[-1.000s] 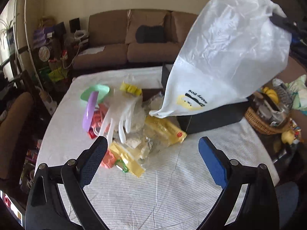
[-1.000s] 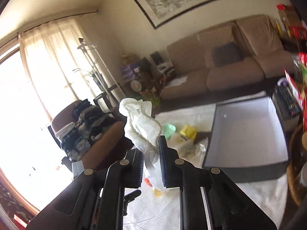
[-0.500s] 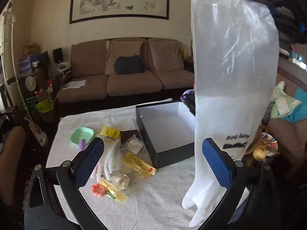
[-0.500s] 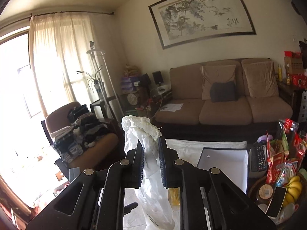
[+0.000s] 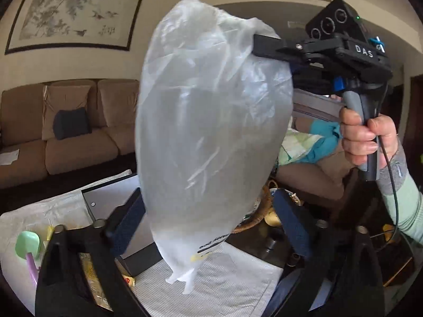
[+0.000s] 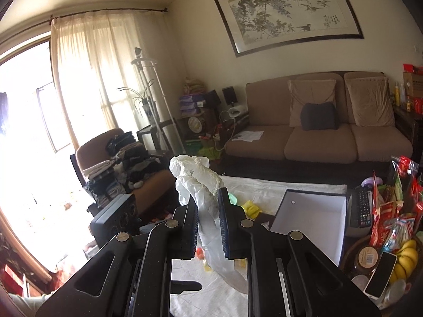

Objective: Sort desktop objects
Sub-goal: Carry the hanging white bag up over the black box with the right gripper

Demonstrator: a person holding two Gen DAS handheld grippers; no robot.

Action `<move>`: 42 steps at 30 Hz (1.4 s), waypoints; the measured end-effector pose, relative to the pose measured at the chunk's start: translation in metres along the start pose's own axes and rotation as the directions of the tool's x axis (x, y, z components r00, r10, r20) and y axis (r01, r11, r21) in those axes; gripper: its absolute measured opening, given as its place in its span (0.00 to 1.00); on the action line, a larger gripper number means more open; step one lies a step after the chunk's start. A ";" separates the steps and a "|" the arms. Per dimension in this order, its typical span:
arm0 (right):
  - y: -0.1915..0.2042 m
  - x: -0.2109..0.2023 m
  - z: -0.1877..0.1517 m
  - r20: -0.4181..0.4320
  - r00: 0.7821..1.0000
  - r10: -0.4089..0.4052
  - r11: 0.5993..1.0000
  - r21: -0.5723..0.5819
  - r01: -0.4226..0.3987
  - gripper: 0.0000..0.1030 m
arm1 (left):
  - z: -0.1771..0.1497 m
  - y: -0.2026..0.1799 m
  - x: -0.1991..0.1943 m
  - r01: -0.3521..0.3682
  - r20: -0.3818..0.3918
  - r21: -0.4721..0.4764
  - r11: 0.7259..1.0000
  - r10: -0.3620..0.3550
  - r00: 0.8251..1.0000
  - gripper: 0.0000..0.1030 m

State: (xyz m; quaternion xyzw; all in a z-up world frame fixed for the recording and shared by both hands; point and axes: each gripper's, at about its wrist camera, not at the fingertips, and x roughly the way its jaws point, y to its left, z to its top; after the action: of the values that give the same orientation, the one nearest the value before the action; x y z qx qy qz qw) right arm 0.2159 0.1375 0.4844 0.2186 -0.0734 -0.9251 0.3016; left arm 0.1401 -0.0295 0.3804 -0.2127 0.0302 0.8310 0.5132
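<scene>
My right gripper (image 6: 208,203) is shut on the bunched top of a translucent white plastic bag (image 6: 201,185) and holds it high above the table. In the left wrist view the bag (image 5: 211,137) hangs puffed up, pinched by the right gripper (image 5: 260,46). My left gripper (image 5: 208,227) is open, its blue pads either side of the bag's lower part, not clamping it. An open dark box with a white inside (image 6: 312,219) stands on the white tablecloth (image 5: 224,285). Loose items lie on the table: a green scoop (image 5: 26,243), yellow packets (image 6: 249,207).
A wicker basket (image 6: 388,272) with bananas, snack bags and a phone stands at the table's right. A remote (image 6: 361,208) lies beyond it. A brown sofa (image 6: 317,137) stands behind the table and a chair piled with clothes (image 6: 124,169) on the left.
The right gripper has lifted the bag higher. The left gripper has swung right and closer, so the bag now hangs between its open fingers.
</scene>
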 end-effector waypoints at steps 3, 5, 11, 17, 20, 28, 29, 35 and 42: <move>-0.014 0.004 -0.003 -0.004 1.000 -0.026 1.000 0.012 0.026 0.13 | 0.005 0.008 0.024 -0.038 -0.098 -0.029 0.999 0.035 0.995 0.08; -0.024 0.008 -0.004 -0.009 0.999 -0.034 0.999 0.021 0.034 0.13 | 0.005 0.012 0.034 -0.055 -0.124 -0.037 0.998 0.050 0.991 0.04; -0.056 0.026 -0.003 -0.014 0.998 -0.067 0.997 0.028 0.067 0.13 | 0.010 0.034 0.054 -0.126 -0.122 -0.099 0.987 0.113 0.986 0.02; -0.108 0.056 0.033 0.010 0.994 -0.110 0.991 0.085 0.108 0.13 | 0.057 0.080 0.093 -0.203 -0.137 -0.122 0.972 0.186 0.973 0.02; -0.137 0.074 0.066 0.033 0.989 -0.144 0.986 0.091 0.140 0.13 | 0.095 0.108 0.118 -0.252 -0.137 -0.096 0.963 0.238 0.962 0.02; -0.198 0.118 0.139 0.154 0.969 -0.193 0.981 0.033 0.190 0.13 | 0.172 0.167 0.183 -0.322 -0.069 -0.002 0.947 0.321 0.944 0.02; -0.206 0.124 0.139 0.165 0.968 -0.189 0.982 0.030 0.186 0.13 | 0.170 0.176 0.193 -0.324 -0.065 0.008 0.946 0.324 0.944 0.02; -0.264 0.190 0.065 0.058 0.986 -0.157 0.987 0.045 0.154 0.13 | 0.079 0.239 0.264 -0.272 -0.205 -0.098 0.957 0.248 0.947 0.02; -0.323 0.232 -0.013 -0.066 0.986 -0.150 0.967 0.199 0.160 0.12 | -0.007 0.243 0.287 -0.256 -0.318 -0.140 0.956 0.201 0.926 0.02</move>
State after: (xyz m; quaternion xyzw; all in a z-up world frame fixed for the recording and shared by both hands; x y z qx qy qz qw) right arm -0.1156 0.2613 0.3026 0.2768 -0.1426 -0.9276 0.2062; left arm -0.1780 0.0958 0.2231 -0.3769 0.0577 0.8425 0.3805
